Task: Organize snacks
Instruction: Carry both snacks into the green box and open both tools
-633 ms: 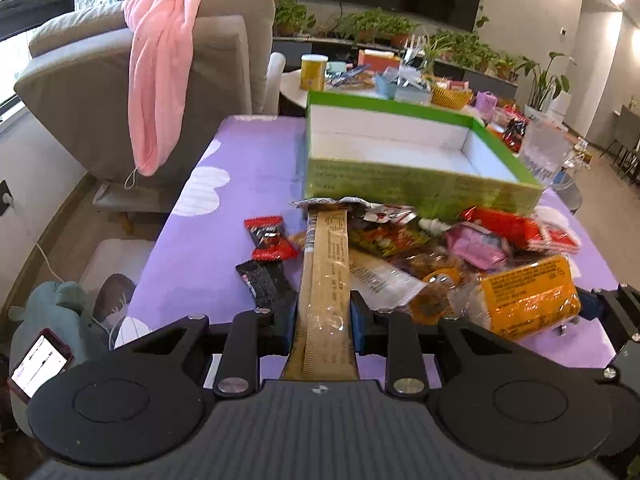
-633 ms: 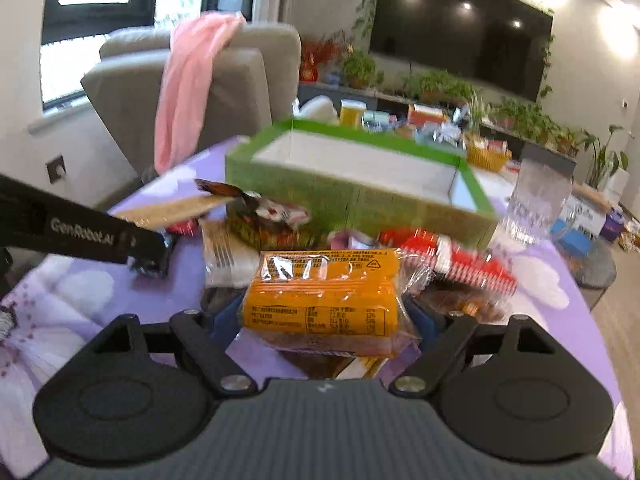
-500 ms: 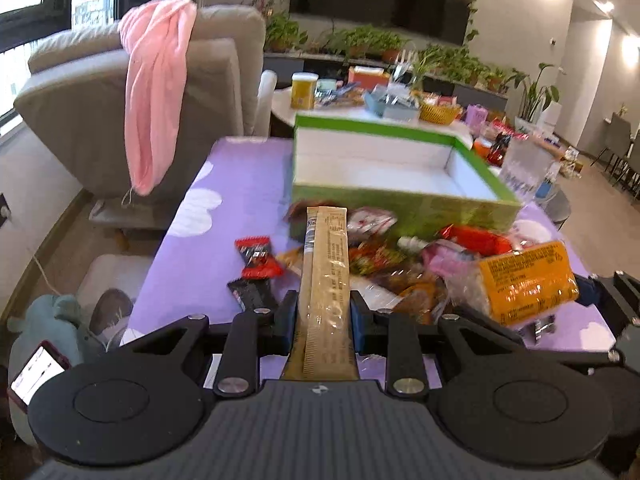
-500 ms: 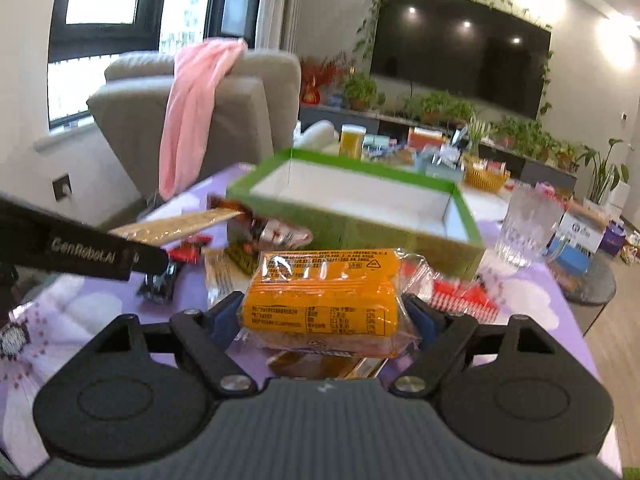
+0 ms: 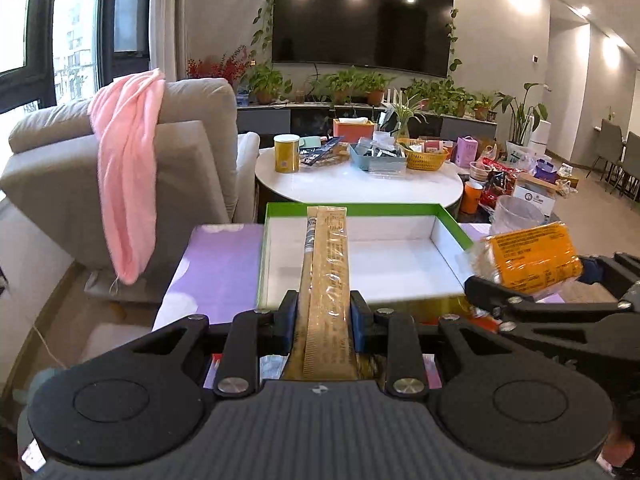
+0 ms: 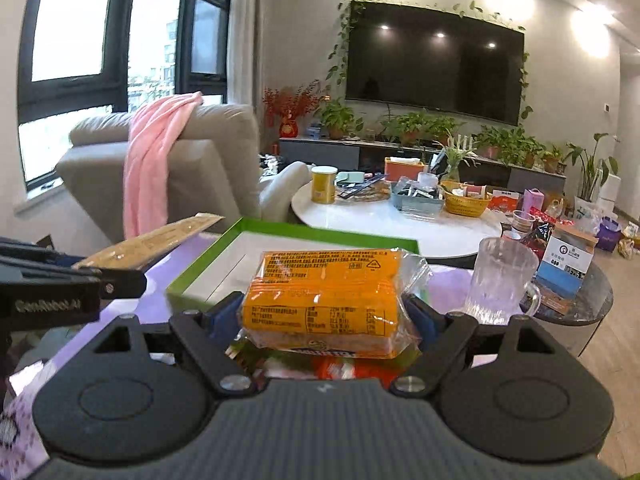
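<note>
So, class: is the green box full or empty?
Empty as far as visible: the green box shows only bare white floor; its near edge is hidden.

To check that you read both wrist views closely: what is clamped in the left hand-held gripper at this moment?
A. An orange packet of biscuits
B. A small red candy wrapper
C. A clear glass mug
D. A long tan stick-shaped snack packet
D: in the left wrist view the left hand-held gripper has its pads pressed on the long tan snack packet, which points out over the green box; the orange packet sits in the right hand-held gripper.
</note>
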The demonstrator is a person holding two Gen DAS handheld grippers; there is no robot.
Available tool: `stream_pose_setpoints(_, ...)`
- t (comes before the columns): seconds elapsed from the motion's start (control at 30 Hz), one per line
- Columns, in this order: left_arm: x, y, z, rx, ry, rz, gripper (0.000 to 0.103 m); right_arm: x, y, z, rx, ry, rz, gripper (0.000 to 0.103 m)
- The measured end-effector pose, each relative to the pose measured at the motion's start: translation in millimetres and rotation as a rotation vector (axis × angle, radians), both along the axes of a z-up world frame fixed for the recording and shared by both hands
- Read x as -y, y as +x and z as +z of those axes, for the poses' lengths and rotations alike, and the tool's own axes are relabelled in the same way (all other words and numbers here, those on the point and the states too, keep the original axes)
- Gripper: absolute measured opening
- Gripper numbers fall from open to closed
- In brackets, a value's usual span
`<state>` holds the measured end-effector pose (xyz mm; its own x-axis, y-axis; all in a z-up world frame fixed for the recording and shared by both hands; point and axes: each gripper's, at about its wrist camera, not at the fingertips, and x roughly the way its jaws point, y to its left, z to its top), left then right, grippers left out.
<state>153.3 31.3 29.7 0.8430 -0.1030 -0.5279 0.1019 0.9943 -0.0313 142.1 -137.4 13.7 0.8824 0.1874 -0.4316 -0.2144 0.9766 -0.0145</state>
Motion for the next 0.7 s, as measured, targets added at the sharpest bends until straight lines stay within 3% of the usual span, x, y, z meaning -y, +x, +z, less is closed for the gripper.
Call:
stream_pose_setpoints(0.33,15.5,90.9,-22.2,-0.061,0.004,0.022,0.024,15.1,77.0,-17.0,-0.123,0.062,-0.044,0.06)
stream_pose_setpoints(0.7,20.6,132.1,-63.2,-0.177,0.021,0.037,0.025,10.4,111.2,-54.8,-0.24,0.08,-0.045,0.06)
